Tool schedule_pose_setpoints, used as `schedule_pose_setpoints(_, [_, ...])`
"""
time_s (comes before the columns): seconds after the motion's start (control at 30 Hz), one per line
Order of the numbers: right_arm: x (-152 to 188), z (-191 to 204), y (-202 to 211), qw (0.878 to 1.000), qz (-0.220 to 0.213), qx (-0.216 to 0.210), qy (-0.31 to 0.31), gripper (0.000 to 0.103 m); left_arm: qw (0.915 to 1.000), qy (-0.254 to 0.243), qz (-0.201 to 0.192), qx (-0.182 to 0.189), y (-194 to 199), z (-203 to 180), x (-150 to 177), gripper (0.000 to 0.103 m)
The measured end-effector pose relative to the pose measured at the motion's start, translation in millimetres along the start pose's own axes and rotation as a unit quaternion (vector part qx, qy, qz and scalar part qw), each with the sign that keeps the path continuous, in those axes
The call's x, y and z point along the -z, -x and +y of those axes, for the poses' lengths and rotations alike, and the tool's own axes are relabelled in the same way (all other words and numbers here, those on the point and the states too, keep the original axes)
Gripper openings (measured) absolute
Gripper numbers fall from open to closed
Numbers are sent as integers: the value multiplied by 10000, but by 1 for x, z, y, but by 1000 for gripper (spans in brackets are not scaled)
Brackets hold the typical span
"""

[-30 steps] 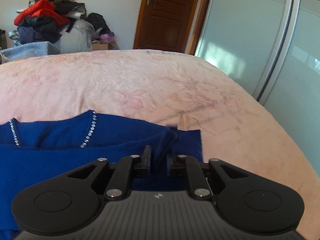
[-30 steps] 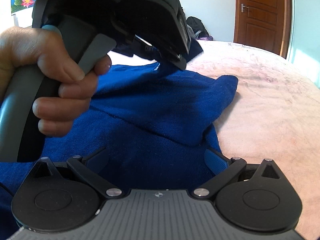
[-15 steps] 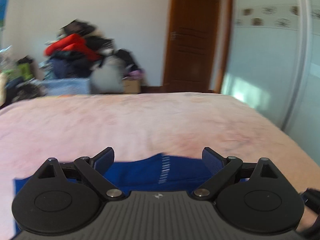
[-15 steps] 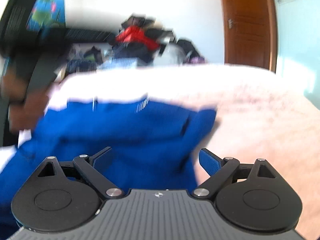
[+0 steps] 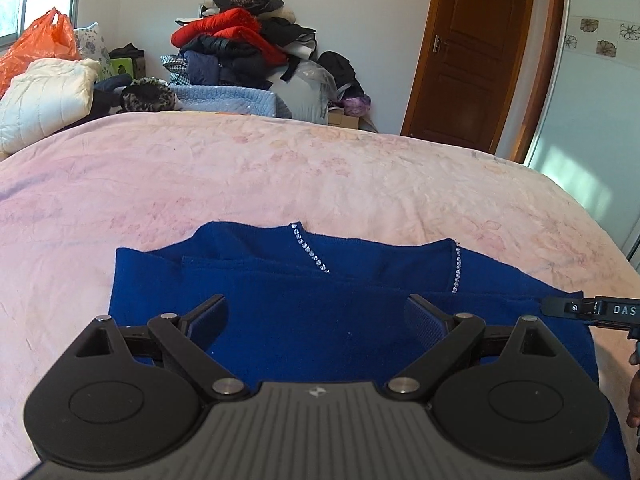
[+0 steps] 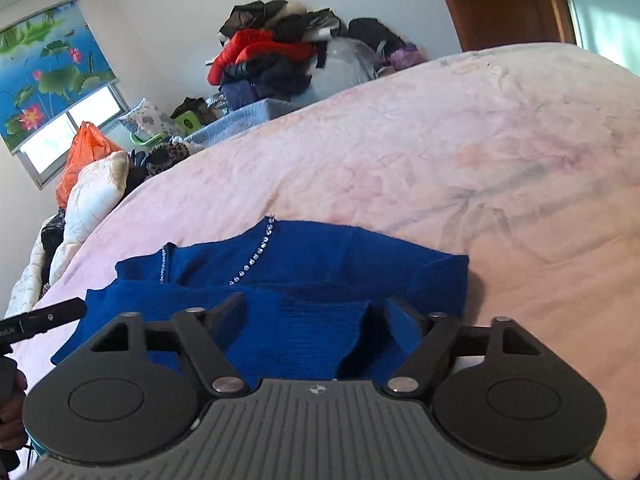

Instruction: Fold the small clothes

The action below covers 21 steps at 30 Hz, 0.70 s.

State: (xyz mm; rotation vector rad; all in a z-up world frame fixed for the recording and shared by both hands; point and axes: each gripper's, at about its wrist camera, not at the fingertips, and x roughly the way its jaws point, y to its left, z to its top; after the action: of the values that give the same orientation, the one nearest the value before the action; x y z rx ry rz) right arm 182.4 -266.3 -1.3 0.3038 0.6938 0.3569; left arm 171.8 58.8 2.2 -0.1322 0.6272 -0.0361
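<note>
A dark blue sweater (image 5: 320, 280) with rhinestone trim at the neck lies partly folded on the pink bedspread (image 5: 280, 176). My left gripper (image 5: 316, 312) hovers over its near part, open, with only flat fabric beneath the fingers. In the right wrist view the same sweater (image 6: 320, 252) fills the foreground. My right gripper (image 6: 316, 308) is over its right half, jaws closing, with a raised fold of blue fabric between them; the pads do not visibly press on it. Each view catches the tip of the other gripper at its edge.
Beyond the bed's far side is a pile of clothes (image 5: 240, 44), with an orange bag (image 5: 36, 48) and a white quilted bundle (image 5: 44, 100) at the left. A wooden door (image 5: 472, 52) and sliding wardrobe panels (image 5: 592, 120) stand at the right. A hand (image 6: 10, 400) shows at the left edge.
My left gripper let go of the blue fabric, opened wide and drew back over the sweater. My right gripper swung to the sweater's right side and its jaws narrowed.
</note>
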Motion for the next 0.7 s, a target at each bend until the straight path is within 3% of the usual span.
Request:
schedule_pose_setpoints(0.03, [0,1,-2,10000,9,37,37,28,10000,5,10,-9,-1,1,1,96])
schedule_pose_setpoints(0.07, [1,1,2,9999,-1,118,86,10,10000,5,7,-14,-1,1,1,95])
schedule_pose_setpoints(0.27, [-16,7,17,9958,-382,532,639,6,9999,80,-71,-85,-1,5,-3,96])
schedule_pose_setpoints(0.47, [-25,-9,16,9983,-408,315,256,6,9999,51,-11,-130,-5,6,0,96])
schedule_pose_setpoints(0.7, [-21,-15,3,9945,-438,798,520,6,9991,108,192,-365,-16,15,5,96])
